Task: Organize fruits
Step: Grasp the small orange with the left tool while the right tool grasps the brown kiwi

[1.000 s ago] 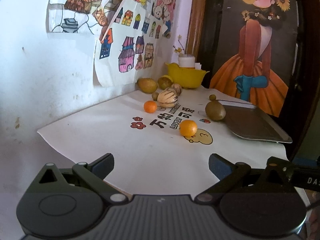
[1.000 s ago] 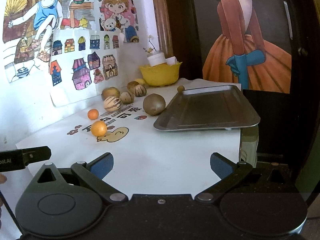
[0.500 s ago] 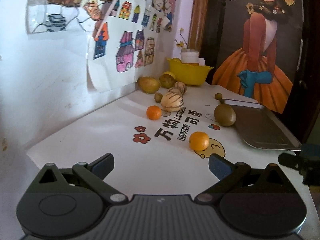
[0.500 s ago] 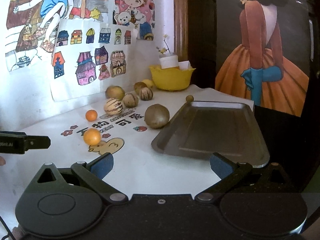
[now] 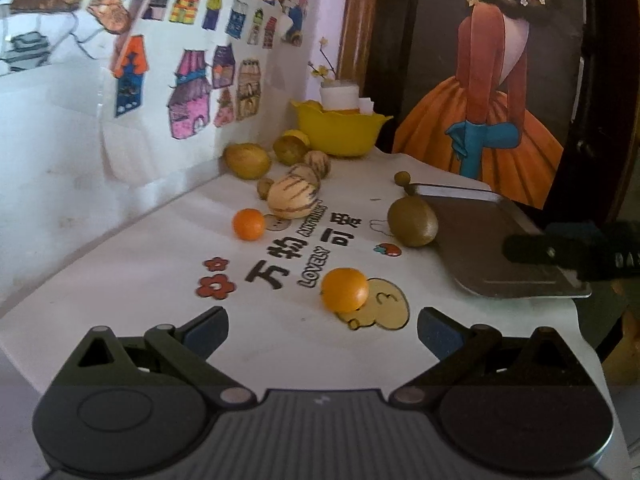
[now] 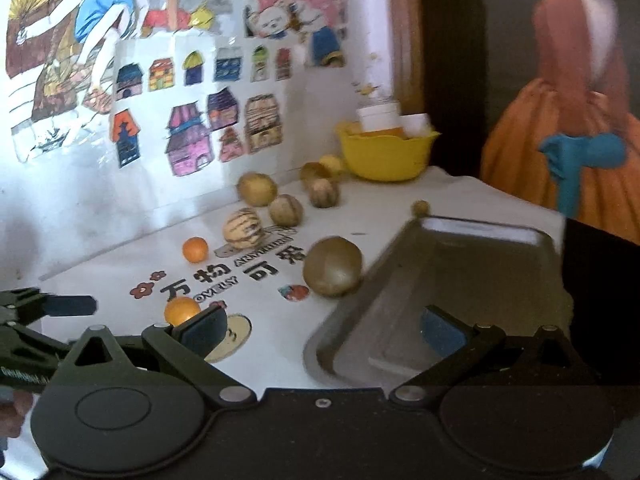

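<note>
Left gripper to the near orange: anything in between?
Nothing visible. The left gripper is open, and only bare printed mat lies between its fingers and the near orange. The other fruits sit farther back.

You're in a home room: children's house drawings (image 5: pixel 192 92) taped to the wall above the cartoon-printed surface (image 5: pixel 280 332), girl poster (image 5: pixel 492 80) beside them.

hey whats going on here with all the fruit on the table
A person holds a pair of tongs in each hand over a white table strewn with fruit. Nothing is picked up yet: the left tongs are open and aimed at the nearest orange, and the right tongs are open above the near edge of the metal tray, which has no fruit in it. A big green-brown fruit sits right beside the tray.
</note>
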